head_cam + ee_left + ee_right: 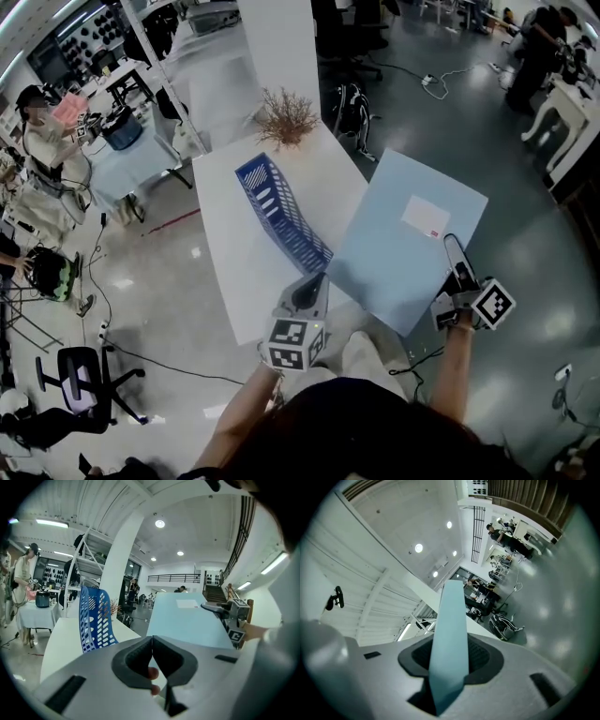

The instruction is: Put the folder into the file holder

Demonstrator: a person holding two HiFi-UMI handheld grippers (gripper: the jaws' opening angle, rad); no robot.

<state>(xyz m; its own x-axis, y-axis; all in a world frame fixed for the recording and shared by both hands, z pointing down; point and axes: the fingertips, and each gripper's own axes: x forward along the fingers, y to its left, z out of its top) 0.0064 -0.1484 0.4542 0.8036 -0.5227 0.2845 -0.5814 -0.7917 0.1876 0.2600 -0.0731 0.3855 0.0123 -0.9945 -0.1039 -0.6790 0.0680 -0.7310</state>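
**Pale blue folder held beside the white bench**

White and smooth, the long rectangular bench (234, 234) stands on a glossy grey floor (450, 131) that mirrors the ceiling lights. The room is a big open workshop, with other desks, chairs and people further off. A brittle brown dried plant (286, 117) sits at the bench's far end.

A deep blue plastic file holder (286, 216), its curved walls cut with rows of slots, stands along the middle of the bench.

The flat, matte pale blue card folder (403, 239) with a small white label (427, 216) is in the air over the bench's right edge, just beside the holder and not in it. The right gripper (453, 246) has its ribbed black fingers (480, 653) clamped on the folder's near edge.

The left gripper (312, 284) is over the bench's near end, its fingers pressed together on nothing.
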